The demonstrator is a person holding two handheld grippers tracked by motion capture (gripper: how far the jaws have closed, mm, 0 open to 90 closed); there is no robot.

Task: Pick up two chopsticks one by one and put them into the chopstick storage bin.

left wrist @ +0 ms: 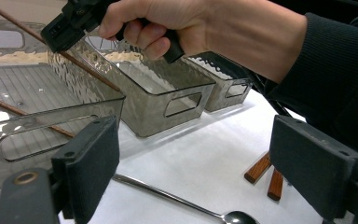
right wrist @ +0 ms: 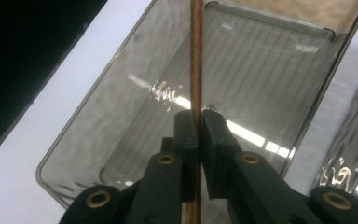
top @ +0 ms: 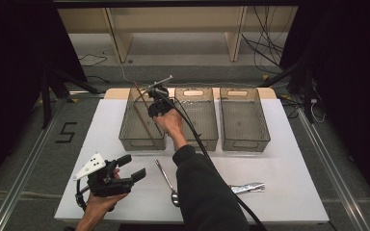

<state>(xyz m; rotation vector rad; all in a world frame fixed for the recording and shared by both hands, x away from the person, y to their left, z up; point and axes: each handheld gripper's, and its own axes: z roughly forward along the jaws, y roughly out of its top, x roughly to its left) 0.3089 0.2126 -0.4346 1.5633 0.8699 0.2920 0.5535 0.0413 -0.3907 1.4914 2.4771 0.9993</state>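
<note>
My right gripper (top: 155,109) (right wrist: 196,125) is shut on a thin brown wooden chopstick (right wrist: 196,56) (top: 143,115), held over the leftmost smoky clear bin (top: 142,142) (right wrist: 121,116). The stick slants down into that bin. In the left gripper view the right gripper (left wrist: 60,32) and the hand on it hang above the bin's rim (left wrist: 51,114), and a second brown stick (left wrist: 23,114) shows through the bin's wall. My left gripper (top: 132,167) (left wrist: 200,158) stands open over the table's front left, with nothing between its jaws.
Two more clear bins (top: 202,143) (top: 245,144) stand in a row to the right. A metal spoon (top: 166,182) (left wrist: 177,198) and a foil packet (top: 247,187) lie on the white table (top: 294,192). Two brown wooden ends (left wrist: 261,169) lie beside the sleeve.
</note>
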